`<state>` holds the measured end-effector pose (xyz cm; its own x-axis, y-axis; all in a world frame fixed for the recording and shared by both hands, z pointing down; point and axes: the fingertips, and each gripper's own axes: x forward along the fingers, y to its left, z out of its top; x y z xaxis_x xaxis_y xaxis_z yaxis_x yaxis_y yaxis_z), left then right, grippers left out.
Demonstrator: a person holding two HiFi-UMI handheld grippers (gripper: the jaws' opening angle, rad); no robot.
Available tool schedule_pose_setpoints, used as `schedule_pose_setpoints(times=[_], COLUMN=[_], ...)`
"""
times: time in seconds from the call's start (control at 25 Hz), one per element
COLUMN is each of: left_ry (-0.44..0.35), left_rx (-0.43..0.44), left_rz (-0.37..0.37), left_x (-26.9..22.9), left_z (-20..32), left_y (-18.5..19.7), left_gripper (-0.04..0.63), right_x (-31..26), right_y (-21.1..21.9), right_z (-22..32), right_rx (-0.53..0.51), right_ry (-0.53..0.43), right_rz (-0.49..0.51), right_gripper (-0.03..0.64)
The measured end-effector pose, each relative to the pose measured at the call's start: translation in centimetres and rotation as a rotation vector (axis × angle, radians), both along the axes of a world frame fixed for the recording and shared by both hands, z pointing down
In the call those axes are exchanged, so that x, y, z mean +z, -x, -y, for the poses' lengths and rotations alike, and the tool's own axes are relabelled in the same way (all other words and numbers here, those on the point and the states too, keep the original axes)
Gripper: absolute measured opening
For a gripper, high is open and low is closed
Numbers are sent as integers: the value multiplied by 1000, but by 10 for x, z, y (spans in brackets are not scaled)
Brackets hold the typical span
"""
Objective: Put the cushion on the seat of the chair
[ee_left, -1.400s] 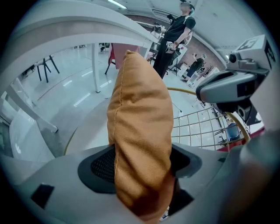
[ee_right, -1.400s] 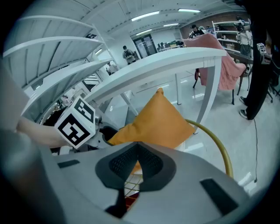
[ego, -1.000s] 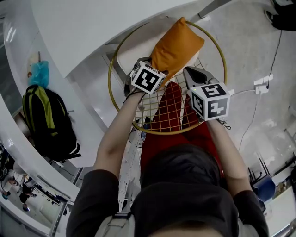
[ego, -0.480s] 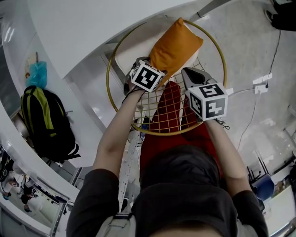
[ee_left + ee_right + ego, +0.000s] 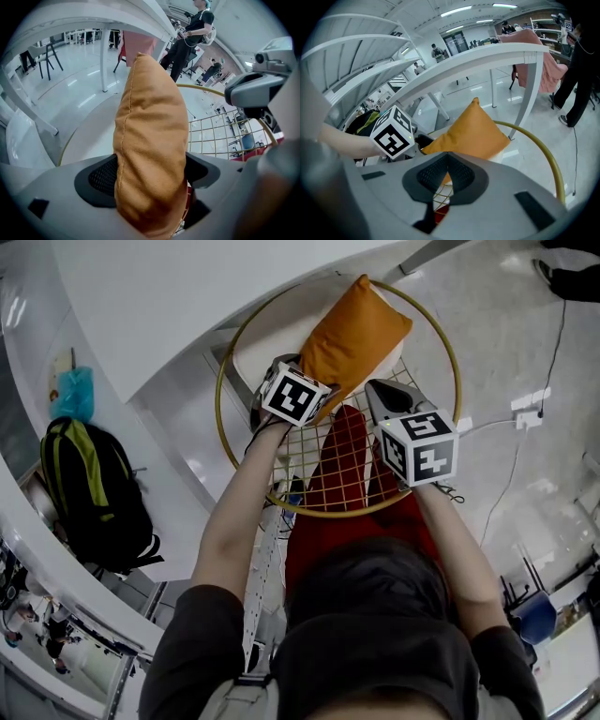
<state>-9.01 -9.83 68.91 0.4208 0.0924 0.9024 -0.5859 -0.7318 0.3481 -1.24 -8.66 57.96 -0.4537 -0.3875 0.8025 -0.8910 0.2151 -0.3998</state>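
Note:
An orange cushion [image 5: 356,338] leans upright at the back of a round chair with a gold ring frame [image 5: 455,362], over its wire-mesh seat [image 5: 319,465] and a white pad [image 5: 272,334]. My left gripper [image 5: 298,381] is at the cushion's lower left corner. In the left gripper view the cushion [image 5: 150,140] fills the gap between the jaws of that gripper [image 5: 150,173]; they are opening and do not pinch it. My right gripper [image 5: 380,395] hovers over the mesh just right of the cushion [image 5: 471,133]. Its jaws [image 5: 446,161] are shut on nothing.
A black and green backpack [image 5: 94,493] and a blue bag [image 5: 73,395] lie left of the chair under curved white rails [image 5: 187,456]. A cable [image 5: 511,474] runs across the floor on the right. A person in black [image 5: 187,37] stands beyond the chair.

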Motion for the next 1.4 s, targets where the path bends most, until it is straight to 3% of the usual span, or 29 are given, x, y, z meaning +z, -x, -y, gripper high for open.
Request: schedule_pose_setpoints(times=[0.52,0.92,1.2,1.4], left_ry=[-86,-116,-142,-163], left_rx=[-22,-163,-214,-288], left_rz=[-32,-89,-122,-210], left_x=[-8,-25,-34,-56], left_z=[7,33,40,49], left_y=[6,17,16,12], left_gripper=[440,440,439,437], right_x=[-1,-7,-6,-7], right_y=[8,18,18,20], right_z=[3,4,4,4], right_rx=[-8,-26,-33,-40], right_ry=[4,2,2,-30], right_rz=[-4,-5,-13,-9], right_gripper=[17,17,17,17])
